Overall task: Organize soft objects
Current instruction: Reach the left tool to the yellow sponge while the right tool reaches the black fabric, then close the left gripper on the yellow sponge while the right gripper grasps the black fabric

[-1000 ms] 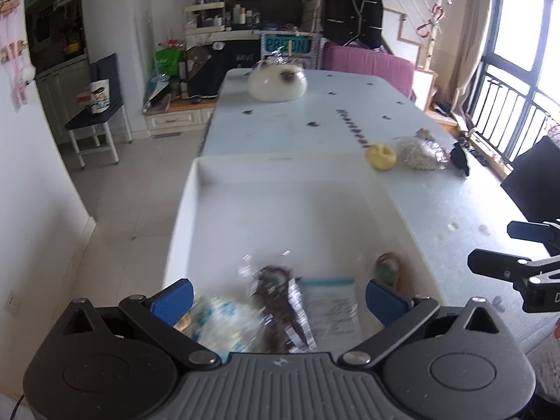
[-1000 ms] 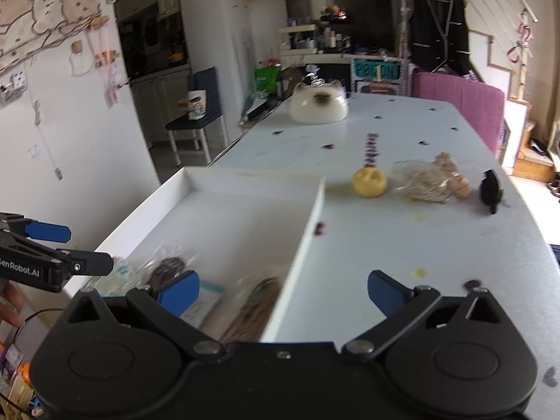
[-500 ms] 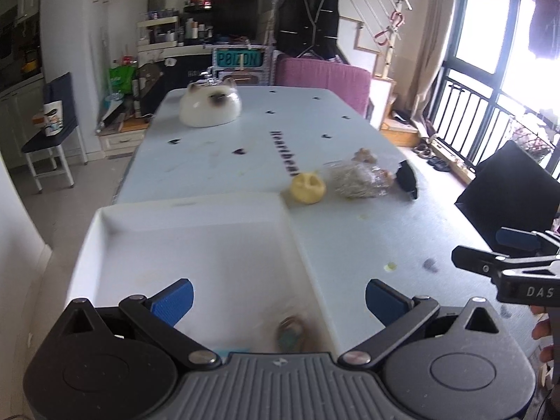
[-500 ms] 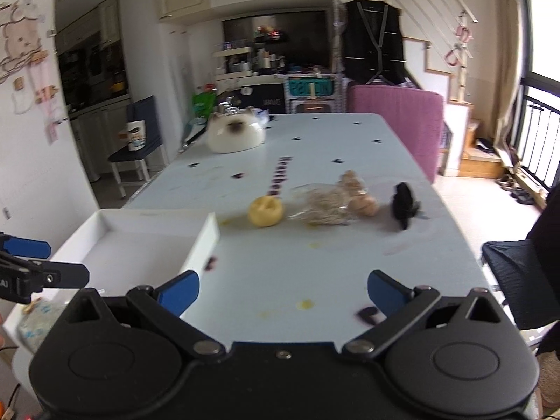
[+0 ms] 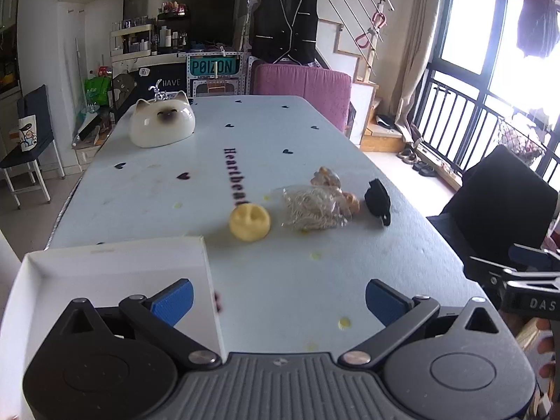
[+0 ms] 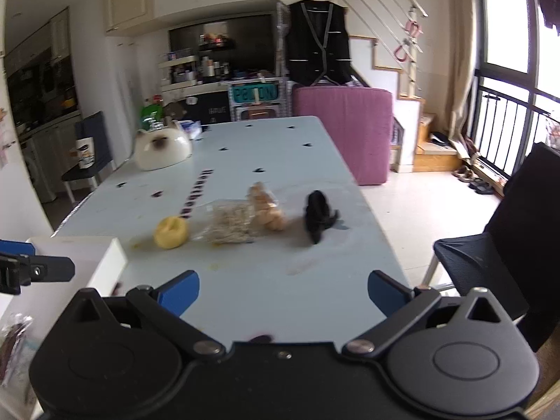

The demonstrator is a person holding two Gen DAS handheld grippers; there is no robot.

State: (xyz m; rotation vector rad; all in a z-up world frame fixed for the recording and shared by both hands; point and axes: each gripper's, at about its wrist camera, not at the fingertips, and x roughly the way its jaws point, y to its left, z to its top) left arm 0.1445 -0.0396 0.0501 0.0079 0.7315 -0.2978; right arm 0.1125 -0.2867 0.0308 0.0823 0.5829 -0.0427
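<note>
— Both cameras have swung rightward off the white box (image 5: 115, 262); a second ago its packets filled the left wrist view, and what shows there today is mostly its bare far corner. What do you make out, going left to right?

— At the left edge of the right wrist view a packet (image 6: 14, 343) with dark contents lies in the box. On the table (image 5: 280, 280), further along, sit a yellow round squishy (image 5: 249, 224), just beside it a clear bag of pale strands (image 5: 315, 208), a tan lumpy toy (image 5: 344, 197) touching the bag's far side, then a black soft thing (image 5: 377, 200) a little apart.

— And the claws?

— The left gripper (image 5: 278, 297) has its blue pads spread wide, with nothing between them. The right gripper (image 6: 283, 288) is likewise wide apart and empty, hovering above the near table.

— Any writing?

— "Heartbeat" runs in dark letters down the tablecloth. A teal sign (image 5: 212, 66) behind reads "P0IZON", a dark board (image 5: 164, 80) says "HAVE". In the left wrist view the right gripper's body shows "DAS" at the frame edge. A cat-face dome (image 5: 161, 127) sits far left on the table.
</note>
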